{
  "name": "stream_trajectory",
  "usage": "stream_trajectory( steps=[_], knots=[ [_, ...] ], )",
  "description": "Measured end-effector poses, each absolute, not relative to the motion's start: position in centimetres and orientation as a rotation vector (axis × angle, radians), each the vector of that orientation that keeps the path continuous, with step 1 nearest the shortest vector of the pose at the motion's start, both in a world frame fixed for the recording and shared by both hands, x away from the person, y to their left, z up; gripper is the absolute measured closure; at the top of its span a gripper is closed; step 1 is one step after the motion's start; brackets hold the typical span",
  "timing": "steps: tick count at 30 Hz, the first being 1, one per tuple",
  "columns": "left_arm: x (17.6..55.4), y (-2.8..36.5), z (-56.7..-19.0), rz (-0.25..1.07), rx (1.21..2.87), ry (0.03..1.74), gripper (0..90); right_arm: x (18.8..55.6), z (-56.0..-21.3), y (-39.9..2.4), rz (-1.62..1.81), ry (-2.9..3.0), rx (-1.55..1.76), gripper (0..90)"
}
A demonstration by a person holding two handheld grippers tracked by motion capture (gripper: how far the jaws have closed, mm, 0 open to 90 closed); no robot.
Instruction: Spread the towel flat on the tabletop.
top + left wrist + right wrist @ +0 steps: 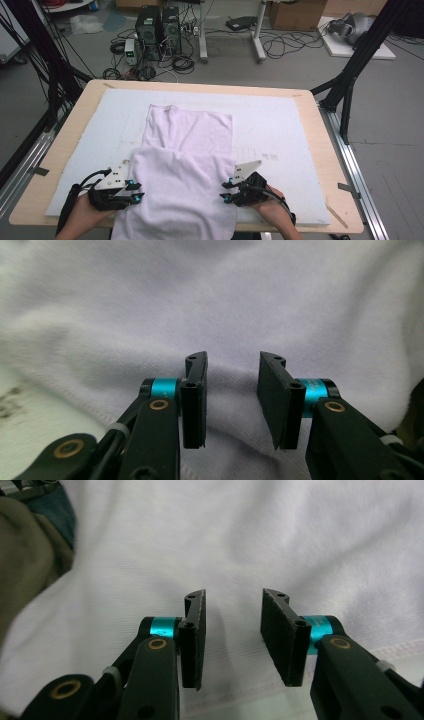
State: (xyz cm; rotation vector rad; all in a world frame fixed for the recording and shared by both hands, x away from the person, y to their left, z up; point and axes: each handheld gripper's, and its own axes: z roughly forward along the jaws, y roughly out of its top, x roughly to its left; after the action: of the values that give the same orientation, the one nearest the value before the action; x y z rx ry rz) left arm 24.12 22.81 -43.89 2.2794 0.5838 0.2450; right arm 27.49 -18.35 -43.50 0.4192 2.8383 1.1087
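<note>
A pale lilac towel point(185, 160) lies down the middle of the white foam mat point(280, 125), its near part hanging over the table's front edge. My left gripper point(136, 191) sits at the towel's left edge near the front, pointing right. Its jaws stand open with towel point(230, 315) behind the gap and nothing clamped point(231, 400). My right gripper point(225, 191) is at the towel's right edge, pointing left. Its jaws are open too, over the towel point(235, 545) and its stitched hem, gripper midpoint point(232, 640).
The mat covers a wooden table point(325, 150). Bare mat lies left and right of the towel. On the floor beyond stand computer towers point(157, 27), cables and black frame legs point(350, 75). A person's clothing point(30, 545) shows at the right gripper view's left edge.
</note>
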Motion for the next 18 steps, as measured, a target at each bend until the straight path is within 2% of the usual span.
stream_trajectory(
  steps=[2,5,6,7,15,16,17,18],
  knots=[
    [24.1,23.0,-43.9,0.228,2.27,0.582,71.5,28.0,-43.8,-18.4,1.139,2.844,0.442,69.5],
    [23.8,23.4,-44.0,0.207,2.261,0.577,86.0,27.9,-43.8,-18.4,1.12,2.844,0.413,78.9],
    [23.6,23.4,-43.9,0.216,2.262,0.575,87.6,27.8,-43.7,-18.4,1.112,2.851,0.395,86.1],
    [23.3,23.5,-43.9,0.225,2.272,0.57,88.2,27.6,-43.7,-18.3,1.103,2.851,0.37,87.3],
    [19.3,25.6,-42.2,0.244,2.24,0.548,89.6,24.5,-42.3,-19.2,1.175,2.857,0.288,88.1],
    [19.0,25.7,-42.0,0.256,2.234,0.548,88.1,24.0,-42.0,-19.3,1.18,2.849,0.279,87.5],
    [19.1,25.7,-41.9,0.256,2.23,0.549,81.7,23.6,-41.6,-19.4,1.185,2.834,0.281,85.8],
    [19.3,25.6,-41.9,0.258,2.229,0.549,77.1,23.4,-41.3,-19.3,1.19,2.821,0.29,79.3]
  ],
)
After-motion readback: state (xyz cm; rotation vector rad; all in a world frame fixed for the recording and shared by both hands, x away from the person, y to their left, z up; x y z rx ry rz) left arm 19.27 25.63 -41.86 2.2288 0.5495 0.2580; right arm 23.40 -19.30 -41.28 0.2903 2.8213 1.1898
